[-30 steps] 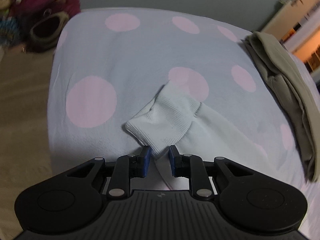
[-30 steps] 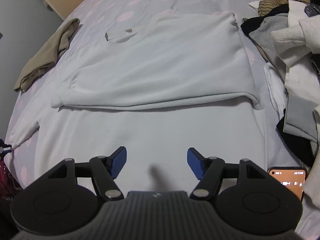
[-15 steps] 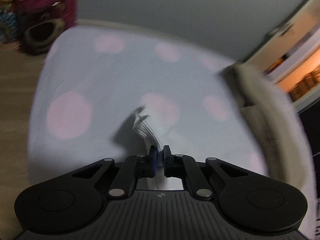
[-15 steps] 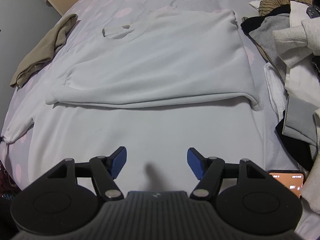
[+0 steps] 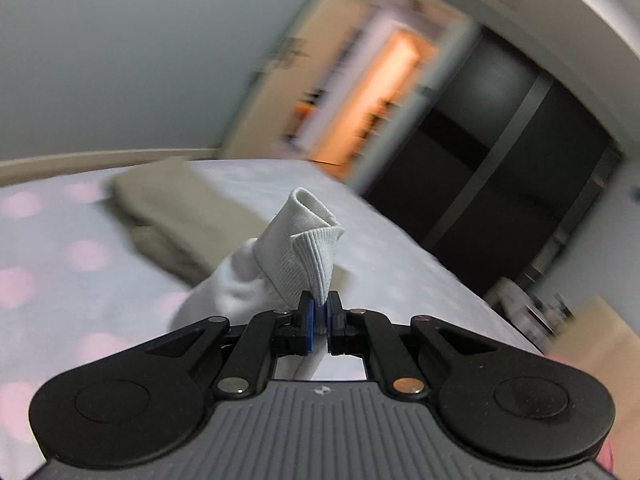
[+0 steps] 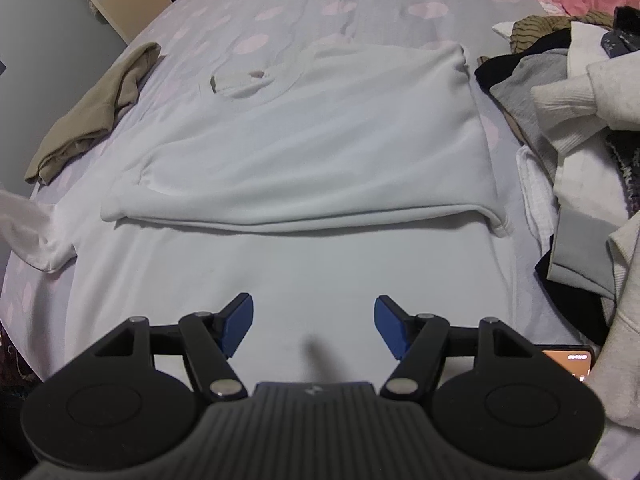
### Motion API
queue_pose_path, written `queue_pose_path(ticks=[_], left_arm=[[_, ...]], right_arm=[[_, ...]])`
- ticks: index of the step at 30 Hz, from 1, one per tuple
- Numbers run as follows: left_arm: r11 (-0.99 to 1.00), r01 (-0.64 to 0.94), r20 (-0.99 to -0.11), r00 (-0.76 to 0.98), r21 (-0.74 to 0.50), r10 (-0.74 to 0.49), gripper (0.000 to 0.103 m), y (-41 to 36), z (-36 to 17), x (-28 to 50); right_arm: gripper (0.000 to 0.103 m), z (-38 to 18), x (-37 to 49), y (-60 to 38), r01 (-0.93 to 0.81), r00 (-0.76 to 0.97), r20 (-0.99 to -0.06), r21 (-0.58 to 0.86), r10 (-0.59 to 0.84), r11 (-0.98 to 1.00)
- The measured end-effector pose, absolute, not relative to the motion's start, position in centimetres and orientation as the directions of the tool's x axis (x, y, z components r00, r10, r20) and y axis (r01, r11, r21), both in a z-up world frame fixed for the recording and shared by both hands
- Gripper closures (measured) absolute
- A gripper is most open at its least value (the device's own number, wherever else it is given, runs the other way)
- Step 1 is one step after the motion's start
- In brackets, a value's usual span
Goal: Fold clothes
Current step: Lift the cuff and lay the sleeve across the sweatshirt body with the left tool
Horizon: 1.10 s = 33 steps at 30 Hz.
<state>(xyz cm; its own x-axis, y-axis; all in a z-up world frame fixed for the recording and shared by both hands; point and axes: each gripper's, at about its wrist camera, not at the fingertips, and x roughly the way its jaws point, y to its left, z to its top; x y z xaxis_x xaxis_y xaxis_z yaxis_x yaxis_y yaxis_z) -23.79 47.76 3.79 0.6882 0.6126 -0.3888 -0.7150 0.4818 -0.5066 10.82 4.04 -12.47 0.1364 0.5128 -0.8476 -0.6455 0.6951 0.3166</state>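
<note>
Left wrist view: doorway (image 5: pixel 372 92) and tan garment (image 5: pixel 176 216) motion-blurred. Right wrist view: lifted sleeve (image 6: pixel 24 220) blurred, cut by left edge; phone (image 6: pixel 568 364) at bed's near right corner half hidden.

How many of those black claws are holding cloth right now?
1. The left claw is shut on the white sweatshirt's cuff, lifted off the bed. The right claw hangs open above the sweatshirt, holding nothing.

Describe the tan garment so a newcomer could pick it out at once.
Start at the polka-dot bed and the white sweatshirt spread across it. Past the sweatshirt's left side, near the bed edge by the door, lies the tan garment: a loosely folded bundle, alone, apart from the mixed clothes pile opposite.
</note>
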Motion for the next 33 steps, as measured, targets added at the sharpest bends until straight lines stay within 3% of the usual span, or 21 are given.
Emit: queue_pose_path(ticks=[5, 11, 17, 26, 33], left_arm=[[0.667, -0.619, -0.389, 0.783, -0.414, 0.485, 0.099, 41.8, 4.5, -14.9], [0.786, -0.525, -0.459, 0.815, -0.325, 0.354, 0.099, 36.0, 2.2, -6.5], [0.894, -0.414, -0.595, 0.767, -0.175, 0.239, 0.099, 29.2, -4.0, -0.7], [0.975, -0.220, -0.791, 0.601, -0.030, 0.111, 0.099, 22.1, -13.5, 2.9], [0.991, -0.106, -0.833, 0.553, -0.083, -0.010, 0.082, 22.5, -12.5, 2.4]], right_arm=[[0.033, -11.6, 11.2, 3.5, -0.620, 0.160, -0.835, 0.329, 0.526, 0.712], [0.033, -11.0, 11.9, 3.0, -0.587, 0.168, -0.817, 0.367, 0.552, 0.722], [0.035, -11.4, 12.9, 2.8, -0.558, 0.183, -0.814, 0.376, 0.552, 0.740], [0.051, -13.5, 14.2, 3.1, -0.516, 0.165, -0.824, 0.396, 0.542, 0.760], [0.049, -13.6, 15.1, 5.1, -0.497, 0.109, -0.767, 0.509, 0.632, 0.703]])
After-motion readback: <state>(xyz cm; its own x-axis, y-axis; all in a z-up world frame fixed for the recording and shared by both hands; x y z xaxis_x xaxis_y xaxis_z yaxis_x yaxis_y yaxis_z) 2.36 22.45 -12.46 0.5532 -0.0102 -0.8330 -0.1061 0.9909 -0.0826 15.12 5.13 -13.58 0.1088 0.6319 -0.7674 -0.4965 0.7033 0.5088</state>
